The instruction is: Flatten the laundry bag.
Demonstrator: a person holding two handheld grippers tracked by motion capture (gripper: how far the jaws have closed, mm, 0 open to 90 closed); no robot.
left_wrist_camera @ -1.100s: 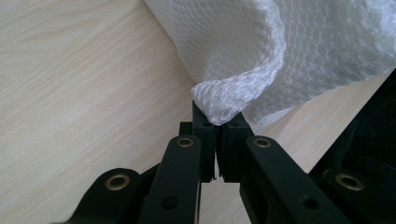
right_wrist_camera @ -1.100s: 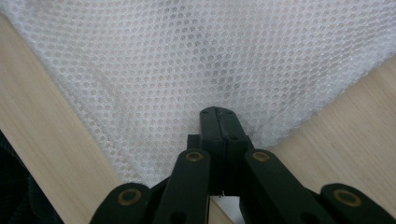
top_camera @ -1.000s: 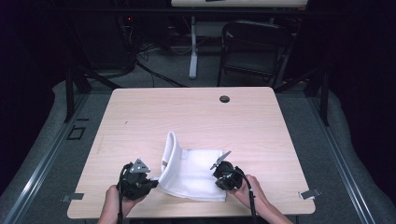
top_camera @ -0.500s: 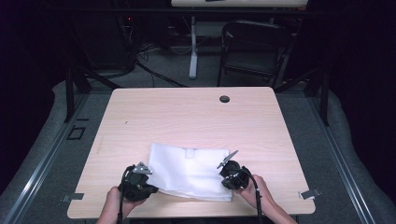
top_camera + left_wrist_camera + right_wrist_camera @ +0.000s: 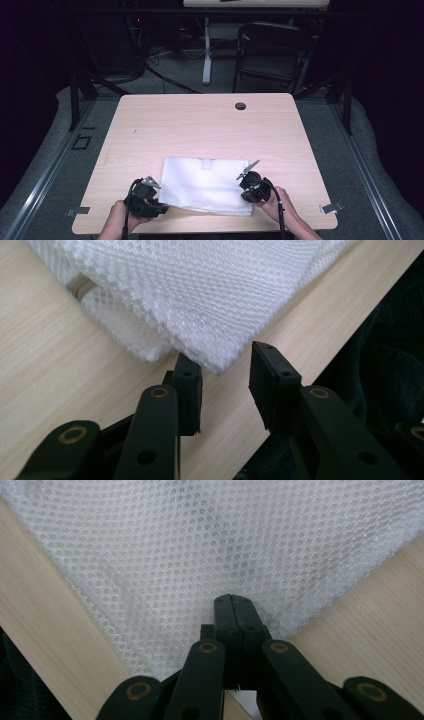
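A white mesh bag (image 5: 207, 185) is seen spread flat at the table's (image 5: 200, 120) near edge, its right corner clamped by the right gripper (image 5: 234, 605), its left corner just released between the left gripper's (image 5: 225, 377) parted jaws

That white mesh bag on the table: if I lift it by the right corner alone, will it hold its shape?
Probably not. The white mesh bag lies flat in thin, soft folded layers, so it would likely droop. It looks light, being open netting. The right gripper is shut on one corner, while the left gripper, jaws just opened, presses nothing.
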